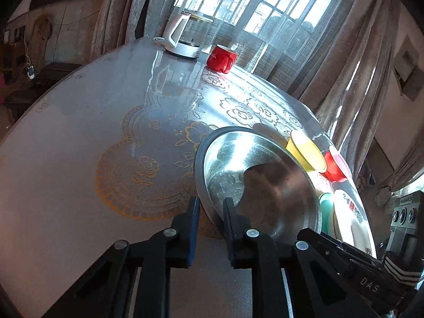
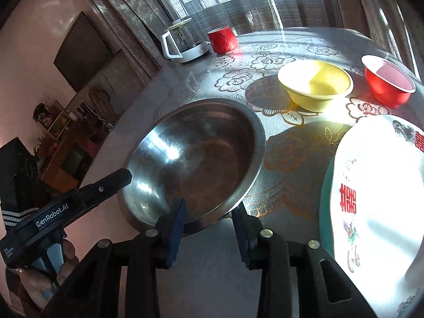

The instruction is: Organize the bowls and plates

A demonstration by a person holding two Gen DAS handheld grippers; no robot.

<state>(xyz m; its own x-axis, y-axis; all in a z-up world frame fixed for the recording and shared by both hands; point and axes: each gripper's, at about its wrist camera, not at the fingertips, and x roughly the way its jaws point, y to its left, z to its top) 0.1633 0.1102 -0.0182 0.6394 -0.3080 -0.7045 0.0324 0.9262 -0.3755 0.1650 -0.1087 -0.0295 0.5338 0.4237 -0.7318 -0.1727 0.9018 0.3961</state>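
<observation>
My left gripper (image 1: 210, 212) clamps the steel bowl's (image 2: 196, 156) rim; my right gripper (image 2: 209, 213) straddles its near rim, fingers apart.

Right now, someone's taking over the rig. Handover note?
Left gripper: shut on the rim of the steel plate, which is tilted.
Right gripper: open, jaws straddling the same plate's near rim, not clamped.
On the lace-covered table: yellow bowl and red bowl side by side, apart; white patterned plate lying on a green plate.
Red mug and glass kettle at the far edge.
Done: two plates stacked.
Left: steel plate probably onto that stack; bowls not nested.
</observation>
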